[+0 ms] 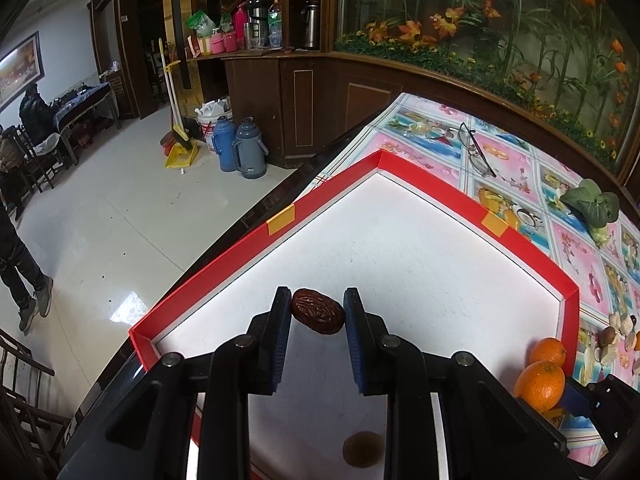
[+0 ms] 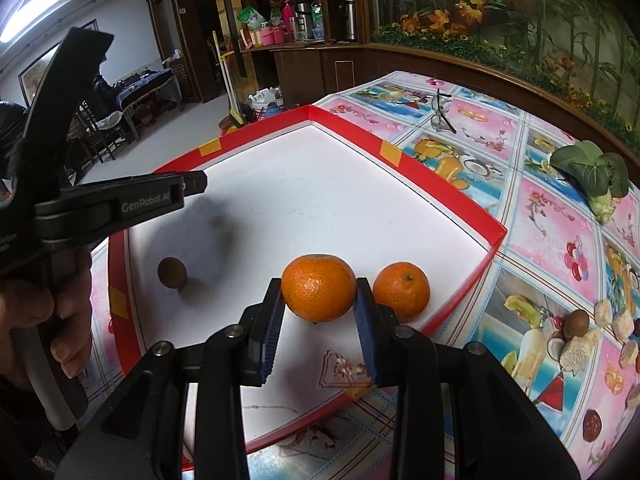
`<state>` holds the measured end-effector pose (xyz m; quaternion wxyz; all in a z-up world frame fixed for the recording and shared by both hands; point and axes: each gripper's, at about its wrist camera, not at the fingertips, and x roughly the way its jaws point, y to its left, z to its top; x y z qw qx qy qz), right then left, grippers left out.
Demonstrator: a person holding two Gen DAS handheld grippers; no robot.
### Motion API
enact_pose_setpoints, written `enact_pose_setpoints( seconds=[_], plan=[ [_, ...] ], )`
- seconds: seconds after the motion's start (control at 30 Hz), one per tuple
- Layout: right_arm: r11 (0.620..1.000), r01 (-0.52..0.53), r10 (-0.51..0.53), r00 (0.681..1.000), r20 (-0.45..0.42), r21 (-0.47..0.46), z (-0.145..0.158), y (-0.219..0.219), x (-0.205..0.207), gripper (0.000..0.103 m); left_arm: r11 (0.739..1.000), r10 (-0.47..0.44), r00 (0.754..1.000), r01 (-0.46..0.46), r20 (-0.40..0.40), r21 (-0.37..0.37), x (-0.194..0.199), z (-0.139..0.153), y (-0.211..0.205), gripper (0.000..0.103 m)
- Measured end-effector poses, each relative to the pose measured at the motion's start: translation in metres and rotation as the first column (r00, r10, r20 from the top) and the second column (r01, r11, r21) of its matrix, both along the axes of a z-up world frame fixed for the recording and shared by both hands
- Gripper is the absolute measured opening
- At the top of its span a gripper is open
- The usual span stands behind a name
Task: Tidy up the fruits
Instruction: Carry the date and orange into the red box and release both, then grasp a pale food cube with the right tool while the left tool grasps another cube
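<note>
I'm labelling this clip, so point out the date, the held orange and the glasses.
date [image 1: 317, 311], left wrist view, middle of its wrinkled skin
held orange [image 2: 318, 286], right wrist view, centre of its peel
glasses [image 1: 476, 148], left wrist view, on the frame

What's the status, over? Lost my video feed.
Left gripper shut on a red date over the red tray. Right gripper shut on an orange; second orange beside it. Nothing in the way.

Eyeglasses [image 1: 475, 148] on the floral tablecloth [image 1: 576, 280], two thermoses [image 1: 238, 148] on floor
</note>
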<state>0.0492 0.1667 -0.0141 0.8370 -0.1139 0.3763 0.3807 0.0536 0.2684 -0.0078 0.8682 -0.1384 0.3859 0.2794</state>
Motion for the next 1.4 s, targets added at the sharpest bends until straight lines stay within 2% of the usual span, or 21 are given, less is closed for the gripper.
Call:
enact_pose_setpoints(
  seconds=[0.13,0.17,0.2,0.23,0.3,0.33,0.47,0.53,0.63,0.7,0.73,0.93,1.13,1.4],
  plan=[
    [1.000,-0.014,0.015,1.000,0.016,-0.022,-0.001,0.005,0.000,0.038,1.000,0.015,1.000,-0.015,-0.009,-0.011,0.001,-0.001,0.002,0.026],
    [1.000,-0.013,0.013,1.000,0.017,-0.021,-0.001,0.004,0.000,0.039,1.000,0.019,1.000,-0.019,-0.010,-0.004,-0.001,0.000,0.002,0.030],
    [1.000,-0.012,0.012,1.000,0.019,-0.018,-0.001,0.004,0.001,0.041,1.000,0.023,1.000,-0.023,-0.011,0.002,-0.002,0.001,0.001,0.041],
    [1.000,-0.011,0.011,1.000,0.022,-0.016,0.001,0.003,0.000,0.043,1.000,0.030,1.000,-0.030,-0.008,0.010,-0.005,0.005,0.001,0.057],
    [1.000,-0.002,0.002,0.999,0.034,-0.018,0.004,0.001,-0.001,0.056,0.999,0.038,0.999,-0.039,0.027,0.032,-0.012,0.013,-0.002,0.072],
    [1.000,0.006,-0.005,0.999,0.042,-0.012,0.007,-0.002,-0.002,0.057,0.998,0.043,0.998,-0.045,0.042,0.048,-0.017,0.018,-0.004,0.074],
    [0.998,0.047,-0.049,0.997,0.060,0.033,0.022,-0.025,-0.003,0.058,0.995,0.063,0.994,-0.070,0.091,0.075,-0.033,0.035,-0.007,0.074],
    [0.996,0.072,-0.076,0.994,0.076,0.053,0.032,-0.043,-0.005,0.059,0.993,0.083,0.988,-0.093,0.132,0.069,-0.046,0.044,-0.010,0.079],
    [0.989,0.119,-0.128,0.987,0.102,0.088,0.044,-0.075,-0.008,0.071,0.994,0.073,0.983,-0.084,0.168,0.063,-0.055,0.052,-0.021,0.081],
    [0.981,0.160,-0.172,0.978,0.115,0.106,0.049,-0.101,-0.010,0.078,0.996,0.057,0.984,-0.068,0.170,0.059,-0.057,0.053,-0.029,0.081],
    [0.976,0.184,-0.196,0.974,0.114,0.113,0.050,-0.115,-0.012,0.079,0.997,0.047,0.984,-0.058,0.172,0.058,-0.058,0.054,-0.033,0.081],
    [0.948,0.290,-0.303,0.949,0.087,0.135,0.042,-0.178,-0.018,0.079,0.998,-0.002,0.988,-0.007,0.152,0.063,-0.052,0.050,-0.061,0.081],
    [0.927,0.347,-0.360,0.930,0.071,0.144,0.037,-0.217,-0.025,0.079,0.996,-0.076,0.986,0.069,0.150,0.050,-0.048,0.045,-0.094,0.081],
    [0.869,0.481,-0.489,0.871,0.049,0.119,0.024,-0.276,-0.027,0.079,0.975,-0.222,0.969,0.217,0.112,0.050,-0.033,0.028,-0.152,0.081]
  ],
)
